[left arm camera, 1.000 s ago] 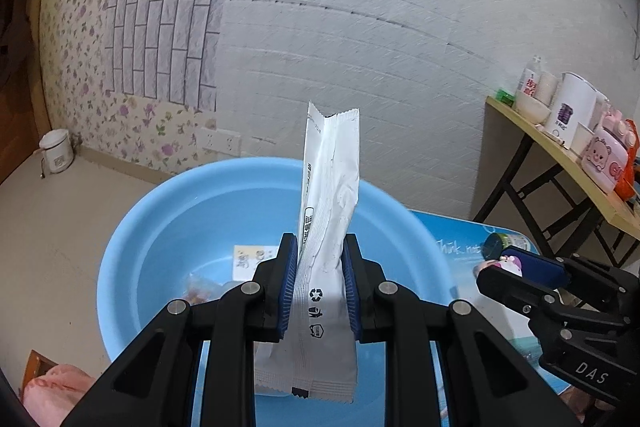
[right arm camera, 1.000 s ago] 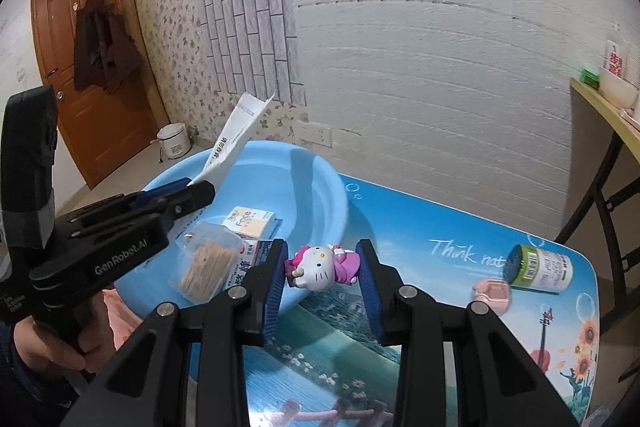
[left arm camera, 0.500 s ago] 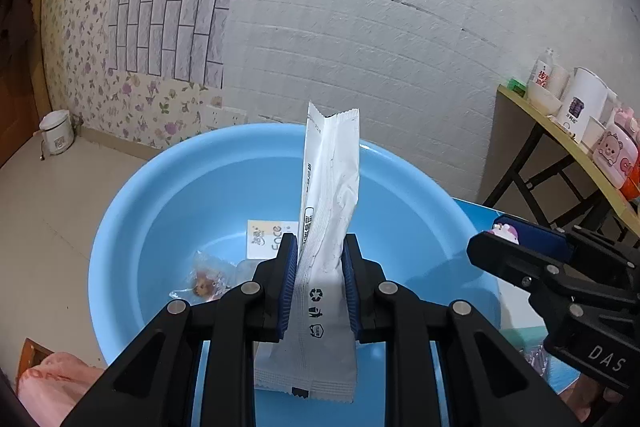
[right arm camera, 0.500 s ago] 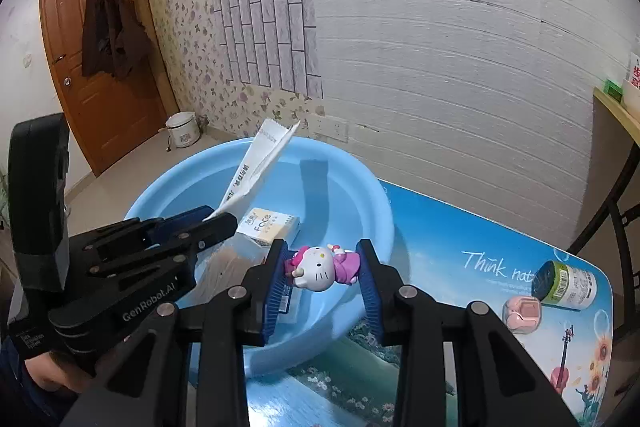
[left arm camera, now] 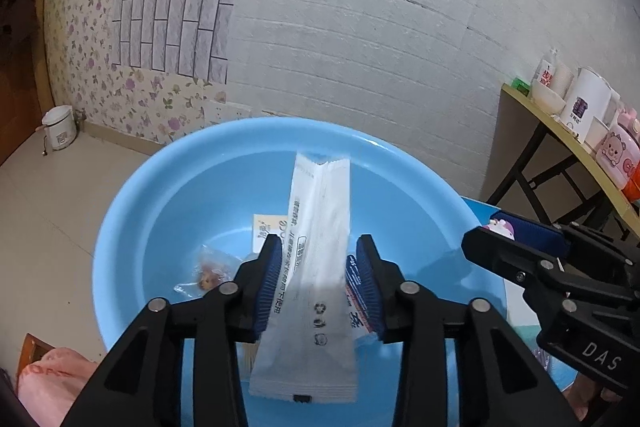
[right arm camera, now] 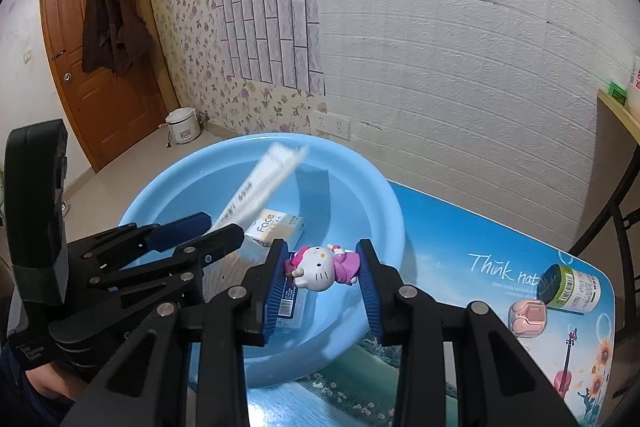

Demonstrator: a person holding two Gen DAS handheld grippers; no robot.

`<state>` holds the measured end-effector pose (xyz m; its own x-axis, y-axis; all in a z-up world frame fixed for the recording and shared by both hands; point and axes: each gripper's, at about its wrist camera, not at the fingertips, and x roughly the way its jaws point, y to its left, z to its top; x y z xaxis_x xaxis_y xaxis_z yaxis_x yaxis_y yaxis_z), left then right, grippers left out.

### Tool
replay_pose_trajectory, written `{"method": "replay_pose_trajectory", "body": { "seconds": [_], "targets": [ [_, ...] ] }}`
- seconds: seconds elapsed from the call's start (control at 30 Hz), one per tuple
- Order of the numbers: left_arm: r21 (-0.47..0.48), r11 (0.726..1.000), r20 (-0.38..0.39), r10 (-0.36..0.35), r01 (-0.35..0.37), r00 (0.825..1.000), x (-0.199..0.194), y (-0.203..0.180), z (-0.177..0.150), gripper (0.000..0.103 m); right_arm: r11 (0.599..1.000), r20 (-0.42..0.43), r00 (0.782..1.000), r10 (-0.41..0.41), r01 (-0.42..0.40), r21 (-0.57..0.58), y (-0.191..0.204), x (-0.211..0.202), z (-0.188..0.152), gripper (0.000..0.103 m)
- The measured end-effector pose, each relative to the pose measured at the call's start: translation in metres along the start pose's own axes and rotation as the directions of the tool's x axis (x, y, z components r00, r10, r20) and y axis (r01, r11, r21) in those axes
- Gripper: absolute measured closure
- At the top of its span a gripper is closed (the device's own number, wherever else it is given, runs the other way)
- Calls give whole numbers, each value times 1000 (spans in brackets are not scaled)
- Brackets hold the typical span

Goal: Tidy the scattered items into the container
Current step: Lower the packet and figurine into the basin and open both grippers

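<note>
One basin (left arm camera: 120, 219), two hand-held grippers (left arm camera: 319, 279) (right arm camera: 322, 277)

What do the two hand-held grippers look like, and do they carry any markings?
Both are black plastic linkages with silver rivets and ribbed blue pads. The left hand-held gripper has a boxy black housing, with "GenRobot.AI" mostly hidden on one arm in the right wrist view. The right hand-held gripper carries white "DAS" lettering on its side in the left wrist view.

Your left gripper (left arm camera: 320, 283) is opening, its pads now clear of the white sachet (left arm camera: 316, 267), which was clamped upright a second ago and now tips forward over the blue basin (left arm camera: 132, 211), blurred, seemingly falling. Your right gripper (right arm camera: 322, 267) has carried the cat figurine (right arm camera: 320, 267) from above the table to over the basin's rim.
</note>
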<state>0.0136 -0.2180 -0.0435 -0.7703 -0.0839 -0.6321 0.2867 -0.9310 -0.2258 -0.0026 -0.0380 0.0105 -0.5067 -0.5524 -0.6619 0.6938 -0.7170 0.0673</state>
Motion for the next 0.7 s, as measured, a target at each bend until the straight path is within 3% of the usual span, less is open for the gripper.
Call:
{"method": "replay_pose_trajectory", "body": {
  "seconds": [0.13,0.7],
  "targets": [
    [-1,1000,32,16,-16,999,-8,2,2,46,1000,0,1000,0,0,0,0,1,1,67],
    [-27,999,62,22,-21,998,-15,15,8,40,1000,-9,1000,11,-11,-13,6,4,-1,67]
  ]
}}
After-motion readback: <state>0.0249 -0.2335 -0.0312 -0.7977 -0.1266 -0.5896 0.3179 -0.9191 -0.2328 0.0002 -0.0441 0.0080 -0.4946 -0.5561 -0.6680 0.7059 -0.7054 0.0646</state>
